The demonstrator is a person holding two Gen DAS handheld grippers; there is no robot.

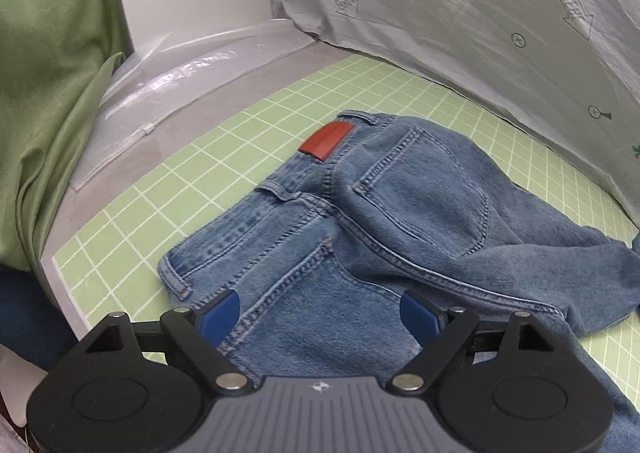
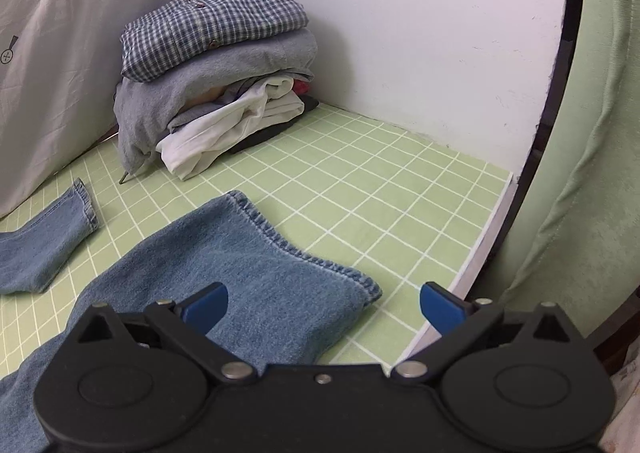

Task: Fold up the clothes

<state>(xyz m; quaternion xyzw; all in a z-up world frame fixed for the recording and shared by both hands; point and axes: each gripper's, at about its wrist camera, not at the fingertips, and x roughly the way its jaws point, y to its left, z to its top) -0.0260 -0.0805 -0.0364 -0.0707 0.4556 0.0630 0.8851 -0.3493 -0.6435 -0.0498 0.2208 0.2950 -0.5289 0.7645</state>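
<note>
Blue jeans [image 1: 360, 221] lie back side up on the green grid mat [image 1: 224, 145], waistband with a red patch [image 1: 326, 139] at the far end. My left gripper [image 1: 320, 313] is open, its blue fingertips [image 1: 222, 313] just above the seat of the jeans. In the right wrist view the near jeans leg [image 2: 248, 273] ends in a hem, and the other leg's hem [image 2: 60, 225] lies to the left. My right gripper [image 2: 324, 305] is open and empty above the near leg's hem.
A stack of folded clothes [image 2: 216, 65], checked shirt on top, stands in the far corner by the white wall [image 2: 400, 33]. A grey printed sheet [image 1: 460, 13] hangs behind. A clear plastic bag [image 1: 168, 93] and green cloth [image 1: 48, 93] lie left. The table's edge [image 2: 480, 233] runs at the right.
</note>
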